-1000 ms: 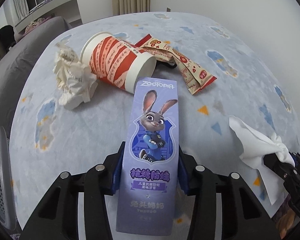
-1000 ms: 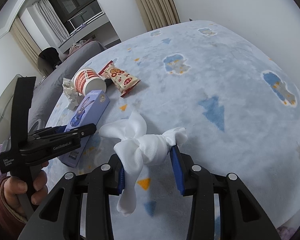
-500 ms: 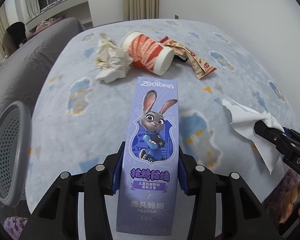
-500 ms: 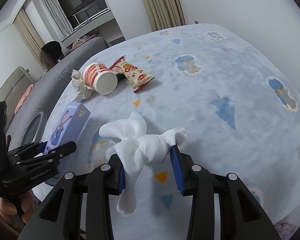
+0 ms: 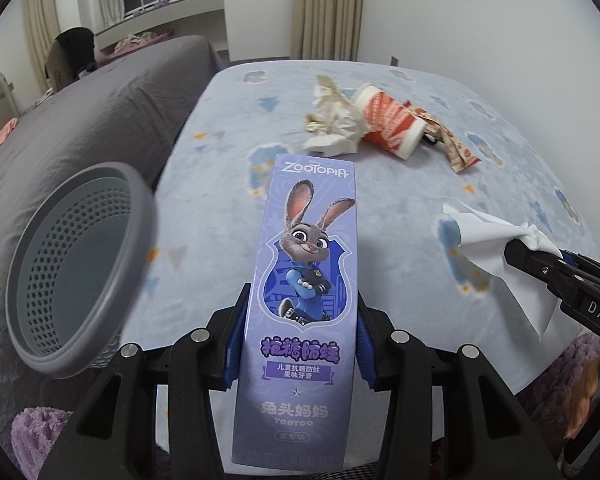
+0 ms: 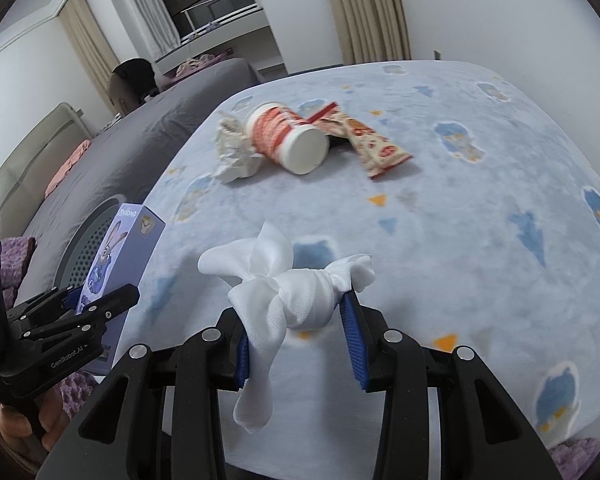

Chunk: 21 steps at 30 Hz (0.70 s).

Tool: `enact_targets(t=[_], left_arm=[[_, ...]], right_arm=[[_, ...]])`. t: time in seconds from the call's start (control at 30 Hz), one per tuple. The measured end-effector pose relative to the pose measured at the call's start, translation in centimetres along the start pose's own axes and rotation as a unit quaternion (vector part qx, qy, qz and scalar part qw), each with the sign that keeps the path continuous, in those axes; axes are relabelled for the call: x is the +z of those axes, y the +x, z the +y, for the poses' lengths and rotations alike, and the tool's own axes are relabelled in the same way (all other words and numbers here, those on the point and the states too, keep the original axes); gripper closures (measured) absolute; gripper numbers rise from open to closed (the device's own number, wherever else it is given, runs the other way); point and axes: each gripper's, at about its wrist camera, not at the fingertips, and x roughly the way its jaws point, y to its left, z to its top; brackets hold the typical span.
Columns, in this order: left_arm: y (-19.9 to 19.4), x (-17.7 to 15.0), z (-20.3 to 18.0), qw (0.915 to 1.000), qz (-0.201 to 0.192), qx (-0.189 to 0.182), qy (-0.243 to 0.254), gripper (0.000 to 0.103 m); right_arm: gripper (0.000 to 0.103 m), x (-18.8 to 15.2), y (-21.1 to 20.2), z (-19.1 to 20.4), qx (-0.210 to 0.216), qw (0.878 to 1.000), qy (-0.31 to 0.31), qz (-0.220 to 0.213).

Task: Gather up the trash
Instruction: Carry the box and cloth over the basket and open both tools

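Two pieces of trash are in our grip. Our left gripper (image 5: 300, 344) has its jaws clenched on the purple toothpaste box (image 5: 304, 280), which stands lengthwise between the blue pads (image 5: 236, 344) and points forward over the near left edge of the bed (image 5: 500, 184). The box is tall and flat, printed with a cartoon rabbit in a police uniform, the word ZOOTOPIA along its far end and Chinese lettering lower down. Just to its left, off the bed's left edge, sits the grey perforated bin (image 5: 72, 268), its round mouth tipped toward us.

Our right gripper (image 6: 296, 344) is level above the bed's near edge, jaws grasping a white wipe (image 6: 288, 292) twisted into a knot, one tail hanging down below the left pad and two corners flaring out beyond the tips. From this view the left gripper (image 6: 100, 304) and its box show at the lower left, in front of the bin.

Toward the far left part of the bed lie a crumpled off-white paper (image 6: 234, 152), a red-and-white paper cup (image 6: 288, 140) on its side touching it, and a snack wrapper (image 6: 372, 144) just beside the cup's base end. The bedcover is pale blue with small printed shapes.
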Motion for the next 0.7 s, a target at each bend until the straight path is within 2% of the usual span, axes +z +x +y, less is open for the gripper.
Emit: enact_targets(t=[0.37, 0.7], left_arm=[[-1.3, -0.5, 7.5, 0.9974, -0.010, 0.039, -0.059, 0.059], [-2.3, -0.3, 14.8, 0.9901, -0.019, 0.089, -0.107, 0.059]], right_arm=[[0.066, 2.0, 2.8, 7.8, 0.038, 0.998, -0.054, 0.016], [0.066, 4.0, 6.0, 15.5, 0.081, 0.990, -0.111, 0.028]])
